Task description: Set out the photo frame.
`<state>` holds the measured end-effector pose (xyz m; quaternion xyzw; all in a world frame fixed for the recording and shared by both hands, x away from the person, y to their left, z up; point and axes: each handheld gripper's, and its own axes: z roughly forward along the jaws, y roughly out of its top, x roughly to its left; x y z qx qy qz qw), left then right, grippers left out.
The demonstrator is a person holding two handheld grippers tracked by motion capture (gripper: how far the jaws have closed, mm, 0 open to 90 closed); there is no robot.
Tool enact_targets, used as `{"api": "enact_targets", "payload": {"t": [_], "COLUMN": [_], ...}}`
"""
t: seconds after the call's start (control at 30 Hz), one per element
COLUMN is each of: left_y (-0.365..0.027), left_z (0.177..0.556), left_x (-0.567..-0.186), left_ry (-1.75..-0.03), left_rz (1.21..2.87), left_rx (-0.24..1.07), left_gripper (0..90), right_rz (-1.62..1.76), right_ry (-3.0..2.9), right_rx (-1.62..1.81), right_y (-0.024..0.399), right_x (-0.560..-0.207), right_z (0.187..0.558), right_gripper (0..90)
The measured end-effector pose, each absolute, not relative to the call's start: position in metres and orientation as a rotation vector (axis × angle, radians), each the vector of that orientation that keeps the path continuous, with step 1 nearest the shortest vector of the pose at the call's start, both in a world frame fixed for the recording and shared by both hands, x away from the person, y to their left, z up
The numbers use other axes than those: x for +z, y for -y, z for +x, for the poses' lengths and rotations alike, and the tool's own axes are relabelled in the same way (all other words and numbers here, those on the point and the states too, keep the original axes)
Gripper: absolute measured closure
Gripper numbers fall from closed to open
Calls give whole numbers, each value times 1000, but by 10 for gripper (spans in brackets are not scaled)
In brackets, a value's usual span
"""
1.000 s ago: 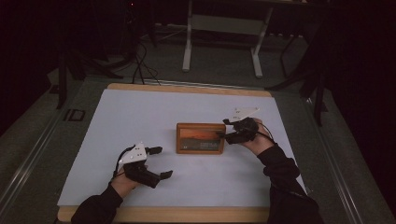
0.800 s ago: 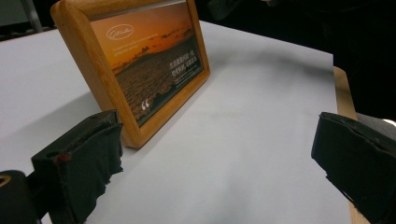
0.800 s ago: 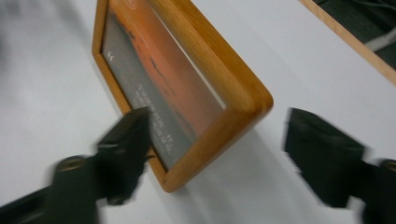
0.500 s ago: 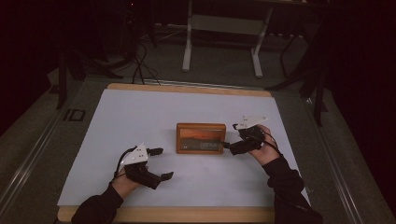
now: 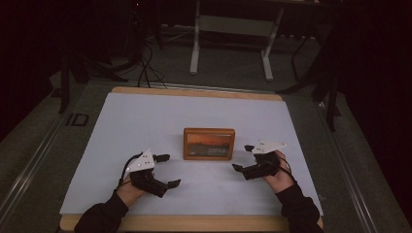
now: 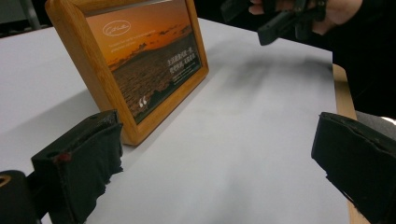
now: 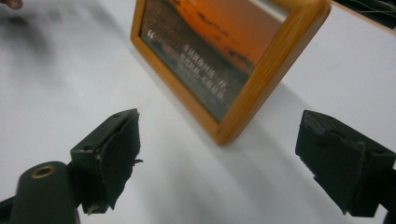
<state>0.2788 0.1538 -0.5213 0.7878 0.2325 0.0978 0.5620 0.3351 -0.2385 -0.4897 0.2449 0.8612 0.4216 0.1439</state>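
Squarely between both open grippers: picture frame [image 5: 209, 143].

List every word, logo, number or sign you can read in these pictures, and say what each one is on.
"ID": pale letters on the floor left of the table.
Large opening quotation mark: lower left of the print in the picture frame.
Oval logo with script, top left of the print: too small to read.
Lines of pale text on the print: blurred, unreadable.

From my station I see a dim room: grey carpet floor [image 5: 228, 77], a white-legged table frame [image 5: 232, 29] behind the white-topped desk [image 5: 145, 116], black cables [image 5: 145, 63] trailing left.
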Motion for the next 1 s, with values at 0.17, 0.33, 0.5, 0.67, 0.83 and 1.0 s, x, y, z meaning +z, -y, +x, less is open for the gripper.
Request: {"api": "enact_targets", "payload": {"t": [0.17,0.33,0.5,0.67,0.83,1.0], "left_y": [-153,-152,-151,-149,-147,-143], "left_z": [279,277,276,275,275,273], "left_x": [-522,-522,-523,-525,-525,-527], "left_ry": [-546,-537,-526,-520,-510,-485], "left_rz": [1859,1875,1884,1894,1904,1936], "left_rx": [230,242,243,242,247,261], "left_gripper": [22,22,22,22,22,22], "right_rz": [722,738,743,750,768,767], "right_ry": [-2492,-2476,-2469,-2474,-2481,-2501], "right_rx": [1222,1264,1271,1271,1270,1259], "right_y": [242,246,251,256,262,265], "right_x": [-499,-506,-512,-515,-520,-526], "right_z": [327,319,311,303,298,294], "right_gripper": [135,136,135,135,135,135]}}
